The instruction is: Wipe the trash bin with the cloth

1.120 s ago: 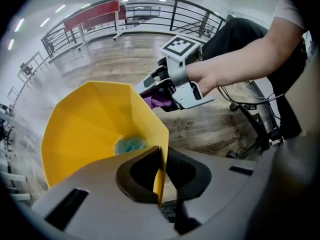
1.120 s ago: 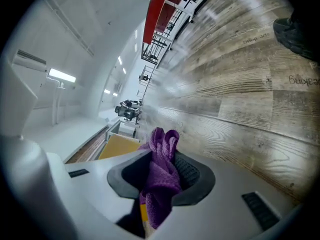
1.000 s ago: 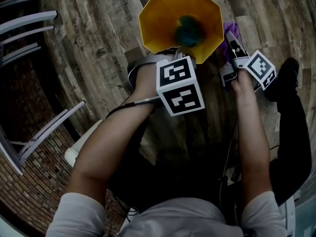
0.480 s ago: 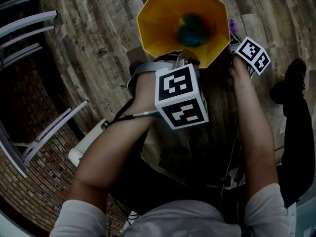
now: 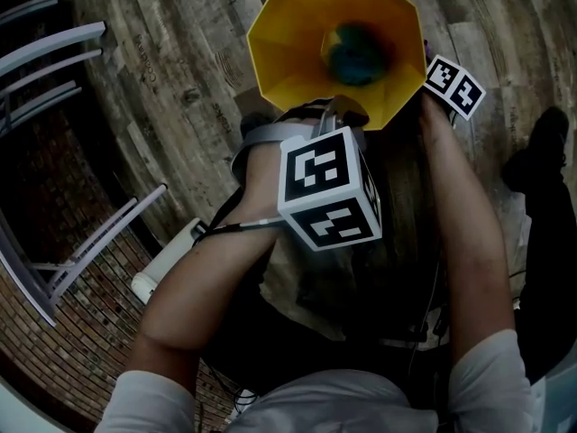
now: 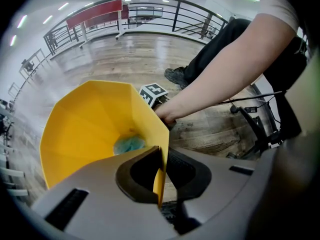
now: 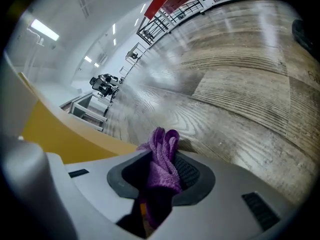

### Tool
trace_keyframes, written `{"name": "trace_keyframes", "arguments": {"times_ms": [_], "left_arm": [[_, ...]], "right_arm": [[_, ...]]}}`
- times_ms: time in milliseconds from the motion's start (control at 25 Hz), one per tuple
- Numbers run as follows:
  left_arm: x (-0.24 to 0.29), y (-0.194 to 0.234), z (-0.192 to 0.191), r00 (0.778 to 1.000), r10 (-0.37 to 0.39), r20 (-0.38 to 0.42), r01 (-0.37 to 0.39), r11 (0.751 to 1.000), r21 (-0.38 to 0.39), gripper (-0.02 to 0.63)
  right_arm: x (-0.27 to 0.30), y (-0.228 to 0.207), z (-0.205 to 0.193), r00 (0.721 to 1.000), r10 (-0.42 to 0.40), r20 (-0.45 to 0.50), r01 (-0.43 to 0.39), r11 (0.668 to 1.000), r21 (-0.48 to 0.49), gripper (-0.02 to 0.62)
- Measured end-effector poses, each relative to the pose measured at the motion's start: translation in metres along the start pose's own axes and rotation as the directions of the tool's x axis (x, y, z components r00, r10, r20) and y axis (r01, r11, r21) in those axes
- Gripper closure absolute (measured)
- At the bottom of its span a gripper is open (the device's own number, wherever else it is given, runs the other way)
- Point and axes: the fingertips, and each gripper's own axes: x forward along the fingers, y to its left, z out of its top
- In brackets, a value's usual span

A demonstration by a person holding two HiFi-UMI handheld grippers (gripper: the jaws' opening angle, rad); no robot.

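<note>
Pinning the trash bin (image 5: 288, 43) by its near rim: left gripper (image 6: 161, 178) clamped on the yellow wall, likely so it can't slide during wiping.
Right gripper (image 7: 161, 184) closed on the purple cloth (image 7: 164, 156), beside the bin's right outer wall; contact unclear. Blue-green wad (image 5: 356, 54) inside the bin. Shoe (image 5: 541, 147) right, metal rails (image 5: 63, 41) left; neither blocks the cloth.

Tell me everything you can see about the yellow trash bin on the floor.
The trash bin is bright yellow, with a many-sided rim, flat panels narrowing toward the bottom, and thin walls that look like plastic. It stands open on the wood-plank floor. A blue-green wad lies at its bottom. The left claw is shut on its near wall at the rim. The right claw, holding a purple cloth, is by its outer side; contact is unclear.
</note>
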Motion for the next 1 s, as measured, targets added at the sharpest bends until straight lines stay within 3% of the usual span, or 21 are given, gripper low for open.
{"name": "trace_keyframes", "arguments": {"times_ms": [320, 480, 560, 680, 1000], "left_arm": [[0.001, 0.003, 0.006, 1.000, 0.005, 0.003, -0.005, 1.000, -0.029, 0.578], [-0.006, -0.001, 0.000, 0.999, 0.045, -0.025, -0.042, 0.994, 0.102, 0.574], [-0.013, -0.003, -0.005, 0.997, 0.071, -0.041, -0.061, 0.979, 0.192, 0.498], [-0.028, -0.004, -0.016, 0.993, 0.104, -0.053, -0.084, 0.952, 0.293, 0.446], [-0.012, 0.007, -0.055, 0.984, 0.116, -0.138, -0.064, 0.941, 0.331, 0.446]], "right_arm": [[-0.034, 0.008, 0.018, 0.998, 0.047, 0.043, -0.050, 0.996, 0.067, 0.480], [-0.068, 0.014, 0.025, 0.993, 0.085, 0.081, -0.094, 0.989, 0.114, 0.480], [-0.086, 0.015, 0.029, 0.990, 0.099, 0.101, -0.112, 0.985, 0.131, 0.480], [-0.114, 0.018, 0.037, 0.985, 0.115, 0.128, -0.134, 0.978, 0.158, 0.480], [-0.155, 0.026, 0.031, 0.971, 0.155, 0.180, -0.197, 0.948, 0.250, 0.480]]}}
